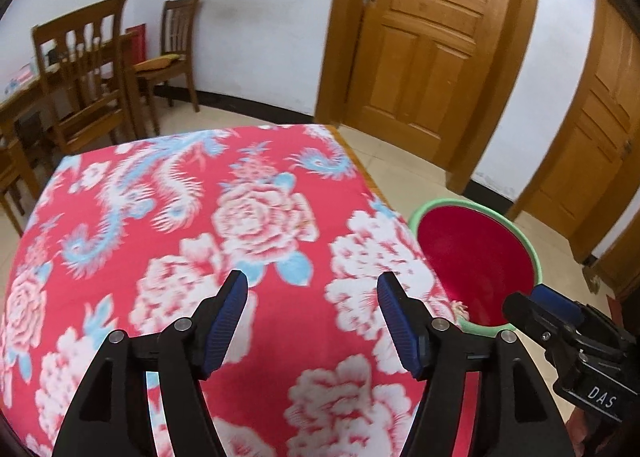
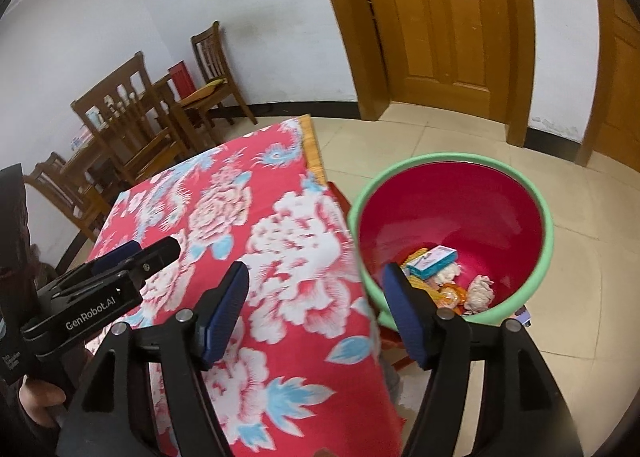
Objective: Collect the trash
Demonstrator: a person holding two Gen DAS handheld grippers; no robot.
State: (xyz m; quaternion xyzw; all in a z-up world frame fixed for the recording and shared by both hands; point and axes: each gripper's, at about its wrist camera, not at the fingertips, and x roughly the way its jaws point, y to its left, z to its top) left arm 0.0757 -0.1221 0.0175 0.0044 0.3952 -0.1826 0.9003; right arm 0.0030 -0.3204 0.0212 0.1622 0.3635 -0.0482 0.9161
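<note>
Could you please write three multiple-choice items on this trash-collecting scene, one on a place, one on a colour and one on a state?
1. Where does the collected trash lie?
A. on the floral tablecloth
B. at the bottom of the bin
C. on a chair seat

2. What colour is the rim of the bin?
A. green
B. yellow
C. black

3. How do the right tongs stand?
A. shut on a box
B. shut on nothing
C. open, holding nothing

Answers:
1. B, since the right wrist view shows a small box, wrappers and crumpled paper inside the red bin, while no trash shows on the tablecloth.
2. A, since a pale green band runs around the bin's red interior.
3. C, since the blue pads sit wide apart with only cloth and bin seen between them; the left tongs are open likewise.
</note>
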